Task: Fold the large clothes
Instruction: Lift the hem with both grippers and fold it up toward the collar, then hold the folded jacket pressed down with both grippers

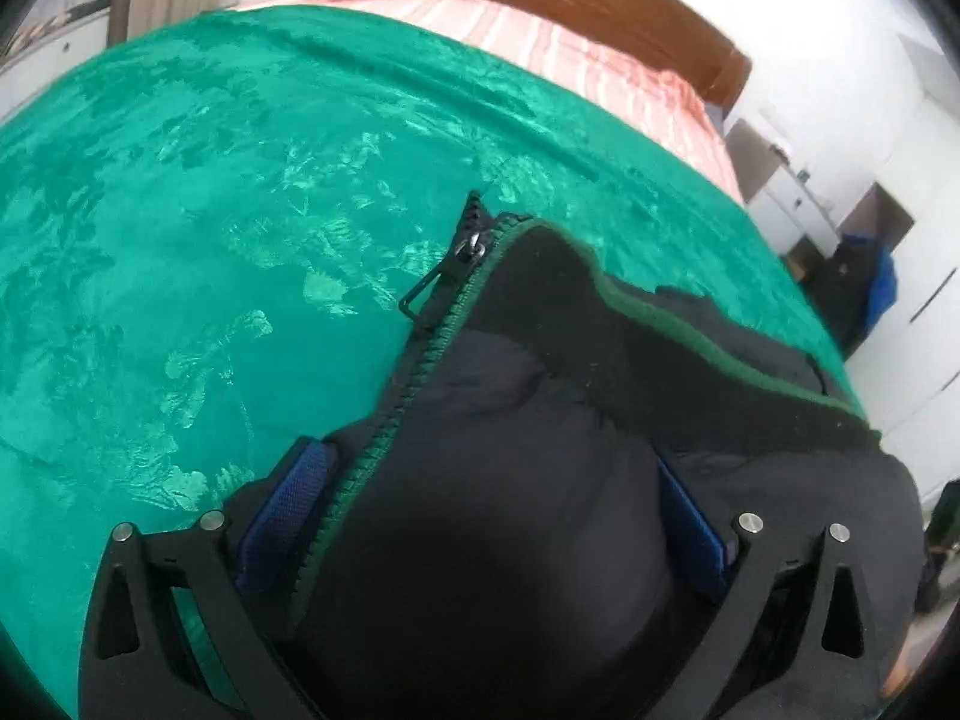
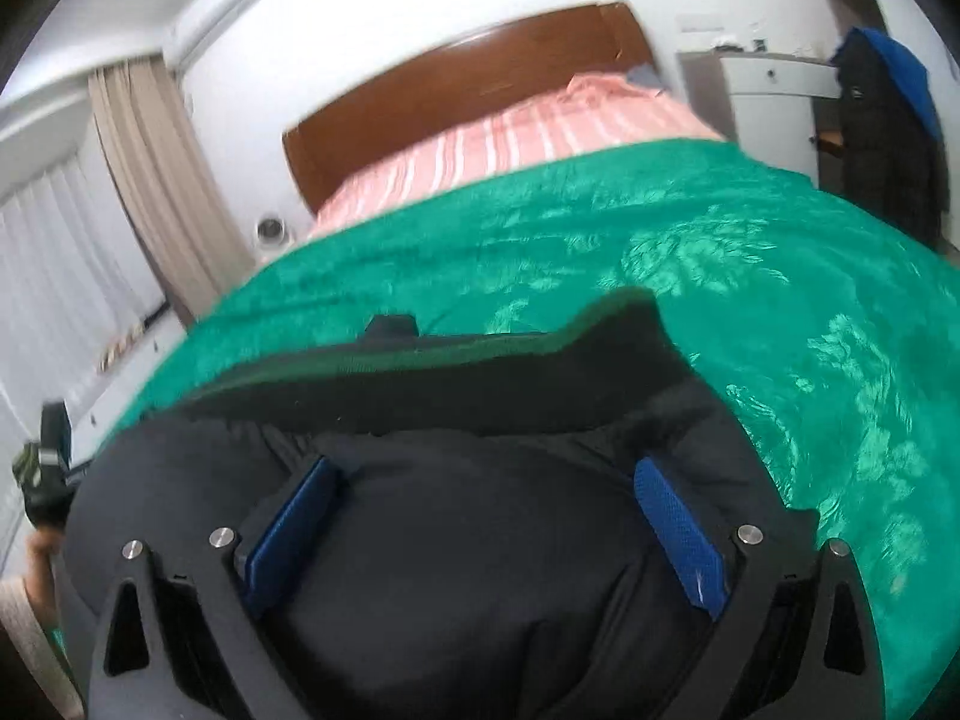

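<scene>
A black padded jacket (image 1: pixel 600 330) with a green-edged collar and a green zipper (image 1: pixel 384 420) lies on a green blanket (image 1: pixel 210 210). Its zipper pull (image 1: pixel 474 249) rests at the collar's tip. My left gripper (image 1: pixel 489 468) stands wide open, and the jacket's front edge bulges up between its blue pads (image 1: pixel 288 510). In the right wrist view the same jacket (image 2: pixel 480 570) fills the gap of my right gripper (image 2: pixel 486 468), also wide open, with fabric lapping over both blue pads (image 2: pixel 678 528). The collar (image 2: pixel 540 360) lies just ahead on the blanket (image 2: pixel 780 300).
Beyond the blanket lies a pink striped sheet (image 2: pixel 510 138) against a brown wooden headboard (image 2: pixel 456 78). Beige curtains (image 2: pixel 162 180) hang at the left. A white cabinet (image 2: pixel 774 90) and dark hanging clothes (image 2: pixel 882 120) stand at the right of the bed.
</scene>
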The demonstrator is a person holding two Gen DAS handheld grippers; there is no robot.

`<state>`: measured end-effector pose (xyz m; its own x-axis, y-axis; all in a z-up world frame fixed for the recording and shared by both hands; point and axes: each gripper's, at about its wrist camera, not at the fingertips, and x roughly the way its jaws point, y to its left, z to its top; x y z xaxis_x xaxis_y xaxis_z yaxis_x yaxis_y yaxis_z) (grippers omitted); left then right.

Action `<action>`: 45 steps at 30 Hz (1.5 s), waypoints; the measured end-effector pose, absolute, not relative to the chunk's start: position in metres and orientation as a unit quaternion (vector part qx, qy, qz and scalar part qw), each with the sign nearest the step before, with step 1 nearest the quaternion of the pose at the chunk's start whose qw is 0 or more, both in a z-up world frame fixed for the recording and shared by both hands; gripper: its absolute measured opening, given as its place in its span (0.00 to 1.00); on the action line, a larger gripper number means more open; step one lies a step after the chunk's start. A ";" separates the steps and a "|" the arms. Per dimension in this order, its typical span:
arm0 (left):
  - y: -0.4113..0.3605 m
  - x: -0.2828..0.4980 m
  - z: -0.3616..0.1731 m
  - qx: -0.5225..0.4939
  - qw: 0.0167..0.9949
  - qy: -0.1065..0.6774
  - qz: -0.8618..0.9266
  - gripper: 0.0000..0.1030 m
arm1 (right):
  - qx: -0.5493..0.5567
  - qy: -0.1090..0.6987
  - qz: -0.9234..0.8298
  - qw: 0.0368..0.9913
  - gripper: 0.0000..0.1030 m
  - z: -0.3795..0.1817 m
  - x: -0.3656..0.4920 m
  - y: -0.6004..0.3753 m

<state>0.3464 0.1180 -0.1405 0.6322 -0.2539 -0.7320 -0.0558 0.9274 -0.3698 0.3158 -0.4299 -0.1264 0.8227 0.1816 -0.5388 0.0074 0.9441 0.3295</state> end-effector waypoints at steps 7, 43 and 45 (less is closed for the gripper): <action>0.107 0.350 -0.149 -0.164 0.900 0.402 -0.047 1.00 | 0.181 0.296 0.052 0.936 0.95 -0.140 0.326 -0.434; 0.112 0.352 -0.153 -0.176 0.896 0.403 -0.054 1.00 | 0.190 0.305 0.054 0.932 0.95 -0.144 0.324 -0.438; 0.112 0.352 -0.153 -0.176 0.896 0.403 -0.054 1.00 | 0.191 0.305 0.054 0.932 0.95 -0.144 0.324 -0.438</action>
